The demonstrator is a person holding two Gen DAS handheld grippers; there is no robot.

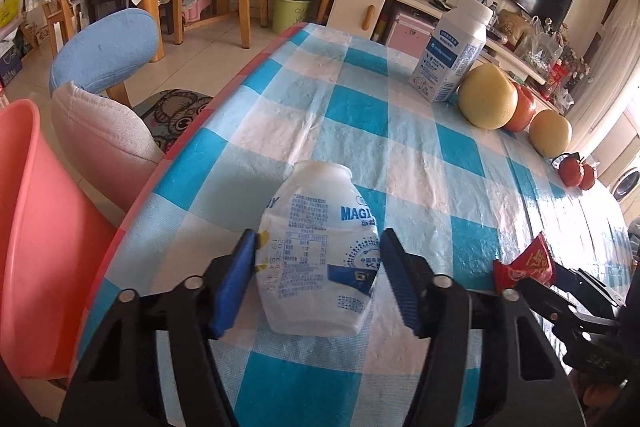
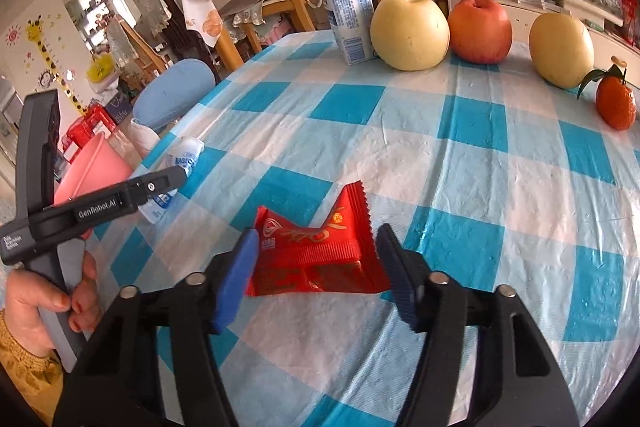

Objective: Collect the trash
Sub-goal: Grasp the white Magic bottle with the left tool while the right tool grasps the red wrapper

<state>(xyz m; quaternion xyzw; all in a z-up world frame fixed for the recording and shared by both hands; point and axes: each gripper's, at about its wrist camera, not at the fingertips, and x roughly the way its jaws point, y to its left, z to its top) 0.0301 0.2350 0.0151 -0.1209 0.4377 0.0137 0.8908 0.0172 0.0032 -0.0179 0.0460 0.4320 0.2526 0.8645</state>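
1. One small white drink bottle (image 1: 316,251), crumpled, lying on the table.
2. One red snack wrapper (image 2: 320,251).
3. One tall white bottle (image 2: 348,7), upright.
4. Two yellow pears (image 2: 408,31).
5. One red apple (image 2: 480,29).
6. Two small tangerines (image 1: 576,171) with leaves.
7. One pink bin (image 1: 36,227).
8. Two grippers: left gripper (image 1: 318,279), right gripper (image 2: 316,271).

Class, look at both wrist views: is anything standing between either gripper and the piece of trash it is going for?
Nothing visible. The small white bottle sits directly between the left gripper fingers, and the red wrapper lies between the right gripper fingers. The fruit and the capped bottle stand further back on the checked tablecloth.
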